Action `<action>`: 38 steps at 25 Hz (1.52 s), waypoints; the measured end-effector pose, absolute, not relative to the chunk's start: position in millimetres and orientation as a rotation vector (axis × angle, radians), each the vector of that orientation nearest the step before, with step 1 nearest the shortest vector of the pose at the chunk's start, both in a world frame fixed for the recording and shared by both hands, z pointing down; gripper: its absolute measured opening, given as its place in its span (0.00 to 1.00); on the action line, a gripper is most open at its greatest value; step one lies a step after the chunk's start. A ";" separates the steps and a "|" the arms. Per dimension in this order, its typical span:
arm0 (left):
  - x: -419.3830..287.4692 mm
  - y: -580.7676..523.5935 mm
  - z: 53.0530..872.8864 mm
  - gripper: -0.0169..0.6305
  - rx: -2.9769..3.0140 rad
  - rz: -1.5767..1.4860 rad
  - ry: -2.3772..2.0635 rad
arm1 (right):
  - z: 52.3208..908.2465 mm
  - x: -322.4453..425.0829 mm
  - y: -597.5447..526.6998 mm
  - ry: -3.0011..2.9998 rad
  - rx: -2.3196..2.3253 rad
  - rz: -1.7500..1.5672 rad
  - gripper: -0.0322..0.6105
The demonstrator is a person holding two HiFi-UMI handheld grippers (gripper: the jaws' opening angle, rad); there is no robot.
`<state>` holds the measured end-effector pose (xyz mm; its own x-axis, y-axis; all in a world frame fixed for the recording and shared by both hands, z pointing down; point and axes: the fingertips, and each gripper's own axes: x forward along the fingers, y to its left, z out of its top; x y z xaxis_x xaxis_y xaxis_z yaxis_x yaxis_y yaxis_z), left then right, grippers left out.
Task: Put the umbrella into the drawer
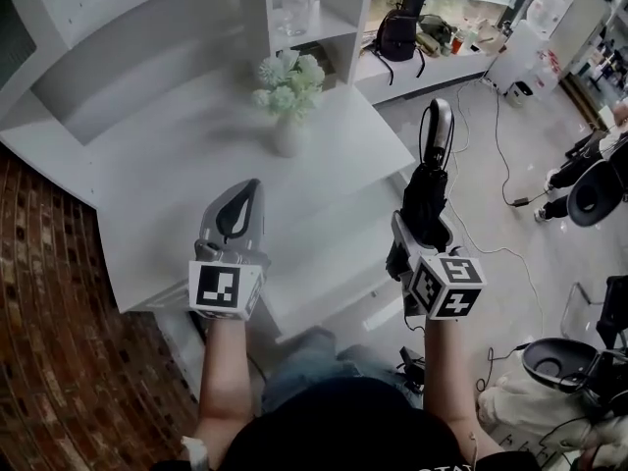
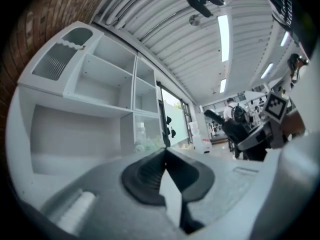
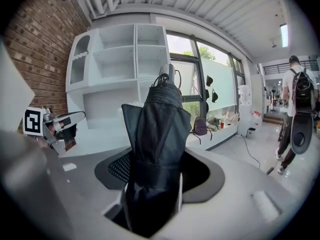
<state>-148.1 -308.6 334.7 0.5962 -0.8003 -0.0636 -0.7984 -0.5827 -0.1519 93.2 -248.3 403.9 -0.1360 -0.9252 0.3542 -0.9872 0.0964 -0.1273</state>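
A folded black umbrella (image 1: 428,192) with a silver-tipped handle (image 1: 439,122) stands up out of my right gripper (image 1: 429,216), which is shut on its fabric. In the right gripper view the umbrella (image 3: 156,129) fills the gap between the jaws of the right gripper (image 3: 157,156). My left gripper (image 1: 247,194) hovers over the front of the white counter (image 1: 167,180), jaws together and empty. The left gripper (image 2: 165,153) shows its pads meeting in its own view. Below the counter the white cabinet front (image 1: 329,263) steps down in ledges; I cannot tell whether a drawer is open.
A white vase of pale flowers (image 1: 287,98) stands on the counter ahead. White shelves (image 1: 324,8) rise behind it. A dark backpack (image 1: 397,33) sits on a low bench. Cables (image 1: 505,180) cross the floor, and a person (image 1: 589,180) stands to the right.
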 end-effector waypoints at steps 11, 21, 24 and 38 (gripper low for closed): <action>-126.3 -323.8 374.5 0.02 -2.763 -0.104 1.300 | 481.0 87.9 -256.0 -2.081 1.886 0.834 0.47; -95.8 -329.0 398.4 0.02 -2.786 -0.218 1.324 | 555.6 107.2 -270.1 -1.924 1.894 1.246 0.47; -88.0 -333.3 400.6 0.02 -2.777 -0.235 1.335 | 574.5 115.5 -273.7 -1.859 1.883 1.351 0.47; -71.3 -348.8 412.3 0.02 -2.744 -0.298 1.417 | 659.1 125.7 -274.9 -1.542 1.734 1.747 0.47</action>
